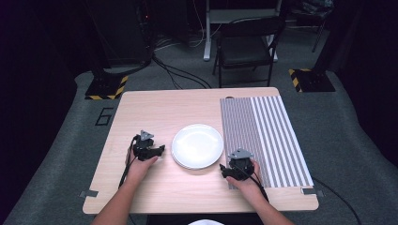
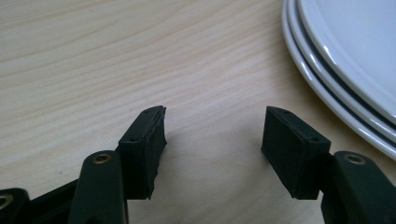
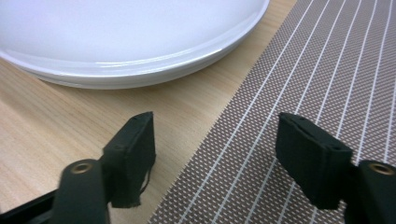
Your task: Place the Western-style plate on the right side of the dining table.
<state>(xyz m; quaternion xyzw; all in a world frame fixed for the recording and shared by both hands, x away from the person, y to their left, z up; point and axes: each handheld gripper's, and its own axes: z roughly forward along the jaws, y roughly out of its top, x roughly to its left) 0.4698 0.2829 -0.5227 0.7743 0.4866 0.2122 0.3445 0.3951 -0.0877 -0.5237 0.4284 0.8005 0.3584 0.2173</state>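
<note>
A stack of white plates (image 1: 197, 146) sits in the middle of the wooden table (image 1: 155, 108). My left gripper (image 1: 159, 151) rests on the table just left of the stack. Its jaws stand apart over bare wood (image 2: 212, 140), and the plates' rims (image 2: 345, 56) lie off to their right. My right gripper (image 1: 224, 169) lies at the stack's lower right, on the near left corner of a striped grey placemat (image 1: 267, 136). Its jaws are open with nothing between them (image 3: 215, 149); one is over wood, the other over the placemat (image 3: 327, 70), with the plates (image 3: 116, 37) just ahead.
The placemat covers the right part of the table. A black folding chair (image 1: 246, 47) stands beyond the far edge, with cables and yellow-and-black striped stand bases (image 1: 108, 86) on the grey floor. The person's forearms come in over the near edge.
</note>
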